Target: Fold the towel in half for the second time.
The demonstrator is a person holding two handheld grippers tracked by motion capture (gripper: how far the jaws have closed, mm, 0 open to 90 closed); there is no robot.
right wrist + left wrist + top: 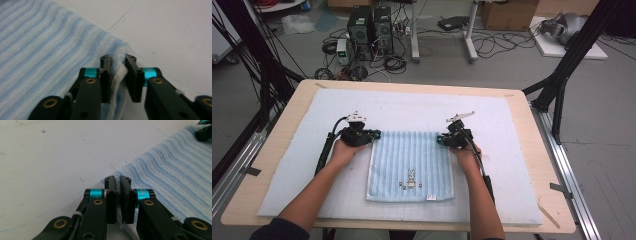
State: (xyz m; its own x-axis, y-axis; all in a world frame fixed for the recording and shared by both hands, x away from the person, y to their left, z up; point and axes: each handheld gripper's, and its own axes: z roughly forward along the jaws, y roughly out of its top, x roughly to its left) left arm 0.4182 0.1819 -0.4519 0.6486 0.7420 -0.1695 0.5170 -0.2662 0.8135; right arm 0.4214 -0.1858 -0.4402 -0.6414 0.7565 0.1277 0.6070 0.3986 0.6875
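towel (411, 165): flat on white mat (512, 150), stretching between both tongs
left gripper (117, 185): pinching far left corner
right gripper (119, 65): pinching far right corner
purpose: probably lifting for a fold

The towel (411, 167) lies on the mat (492, 115), the left gripper (373, 135) and right gripper (442, 139) at its far corners

A light wooden table (282, 145) carries a pale sheet (492, 115) on a grey floor (607, 110). Beyond it stand two black computer towers (369, 27) amid tangled cables (387, 62), white stand legs (469, 35), a cardboard box (509, 14); black frame struts (569, 65) flank the table.
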